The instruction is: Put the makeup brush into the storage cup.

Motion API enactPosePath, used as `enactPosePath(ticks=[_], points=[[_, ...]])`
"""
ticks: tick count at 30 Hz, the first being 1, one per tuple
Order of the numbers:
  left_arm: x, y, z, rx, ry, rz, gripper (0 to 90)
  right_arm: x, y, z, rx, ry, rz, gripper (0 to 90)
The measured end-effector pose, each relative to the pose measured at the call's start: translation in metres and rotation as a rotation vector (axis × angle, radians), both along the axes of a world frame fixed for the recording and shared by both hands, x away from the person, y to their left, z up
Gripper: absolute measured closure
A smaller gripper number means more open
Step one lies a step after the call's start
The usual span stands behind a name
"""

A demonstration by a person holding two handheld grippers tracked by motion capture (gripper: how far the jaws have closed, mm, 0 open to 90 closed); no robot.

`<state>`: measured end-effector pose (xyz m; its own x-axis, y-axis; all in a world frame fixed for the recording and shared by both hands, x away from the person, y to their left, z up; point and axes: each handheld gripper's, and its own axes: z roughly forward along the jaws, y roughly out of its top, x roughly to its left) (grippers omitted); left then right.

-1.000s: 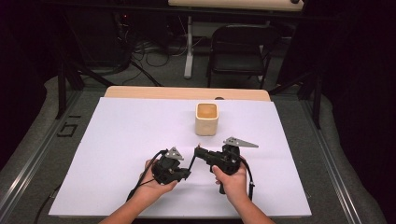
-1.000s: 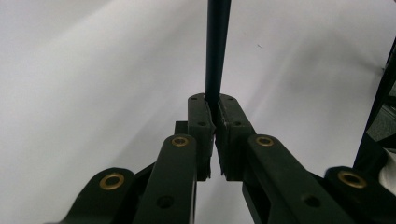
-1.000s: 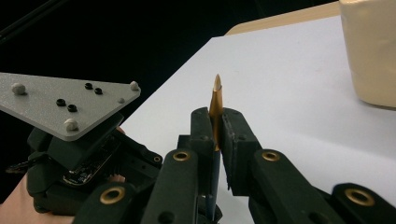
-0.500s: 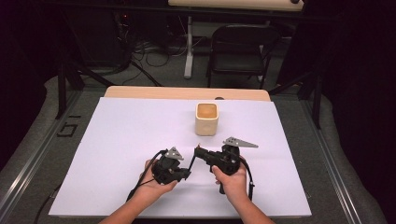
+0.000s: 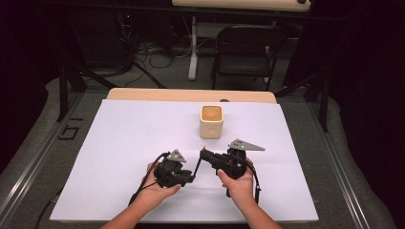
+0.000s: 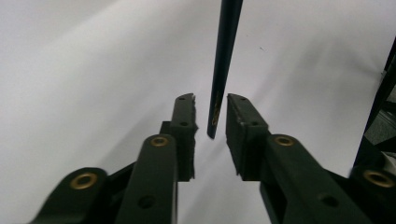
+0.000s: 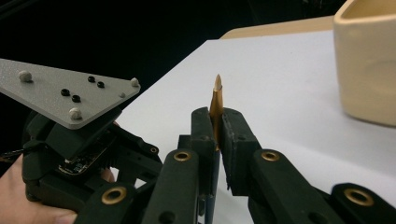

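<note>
Overhead, my left gripper point(image 5: 191, 179) and right gripper point(image 5: 204, 154) sit close together on the white table sheet point(image 5: 119, 143), a dark slim pencil point(image 5: 197, 167) running between them, with the cream square ceramic cup point(image 5: 211, 121) just beyond. Through the left gripper view, my jaws stand narrowly apart around the pencil's blunt end point(image 6: 217, 112). Through the right gripper view, my jaws clamp the pencil, its sharpened wooden tip point(image 7: 217, 95) poking up, the cup point(image 7: 366, 60) nearby.
</note>
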<state>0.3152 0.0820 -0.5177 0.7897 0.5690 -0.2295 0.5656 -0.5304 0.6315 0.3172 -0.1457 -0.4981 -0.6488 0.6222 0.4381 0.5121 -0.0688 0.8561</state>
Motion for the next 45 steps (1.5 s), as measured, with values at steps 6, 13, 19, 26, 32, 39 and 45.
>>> enactPosePath(ticks=[6, 13, 19, 26, 32, 39, 45], points=[[0.002, 0.006, 0.002, 0.007, -0.034, 0.024, 56.4, 0.000, -0.006, 0.007, -0.058, -0.073, -0.041, 84.1], [0.004, 0.019, 0.003, 0.022, -0.072, 0.052, 48.9, 0.000, -0.010, 0.014, -0.134, -0.161, -0.077, 84.1], [0.004, 0.029, 0.004, 0.026, -0.123, 0.102, 43.0, 0.000, -0.012, 0.017, -0.198, -0.209, -0.099, 84.1], [0.006, 0.044, 0.008, 0.026, -0.152, 0.160, 40.9, 0.003, -0.016, 0.020, -0.240, -0.239, -0.133, 84.1], [0.005, 0.058, 0.008, 0.036, -0.180, 0.196, 40.3, 0.009, -0.024, 0.023, -0.251, -0.242, -0.158, 84.1], [0.002, 0.075, 0.009, 0.002, -0.212, 0.218, 38.8, 0.012, -0.028, 0.024, -0.259, -0.237, -0.167, 84.1], [-0.004, 0.088, 0.009, -0.036, -0.247, 0.220, 34.4, 0.016, -0.032, 0.026, -0.257, -0.229, -0.175, 84.1]])
